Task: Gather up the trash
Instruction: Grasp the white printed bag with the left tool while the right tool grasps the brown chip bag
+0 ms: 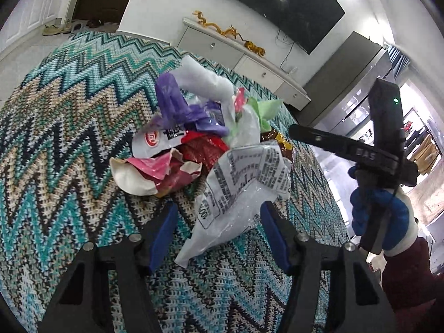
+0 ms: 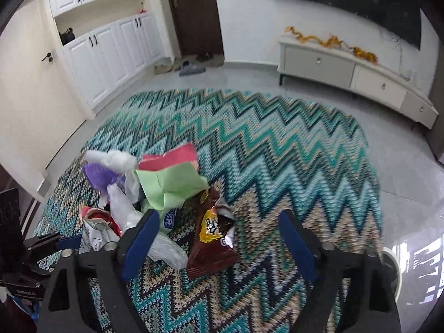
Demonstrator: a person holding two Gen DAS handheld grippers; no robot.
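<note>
A heap of trash lies on a zigzag rug (image 1: 69,127). In the left wrist view my left gripper (image 1: 219,219) is open, its blue pads on either side of a clear printed plastic bag (image 1: 238,188) at the heap's near edge. Behind it lie a red wrapper (image 1: 202,149), purple plastic (image 1: 172,102) and a white wad (image 1: 205,80). In the right wrist view my right gripper (image 2: 219,233) is open, low over a brown snack packet (image 2: 212,238), with a green paper (image 2: 172,186) just beyond. The right gripper's body also shows in the left wrist view (image 1: 380,144).
The rug (image 2: 277,144) lies on a grey tiled floor (image 2: 402,180). A white TV cabinet (image 2: 347,75) stands by the far wall under a dark TV (image 2: 360,2). White cupboards (image 2: 105,44) and a brown door (image 2: 194,14) lie beyond, with shoes (image 2: 188,66) at the door.
</note>
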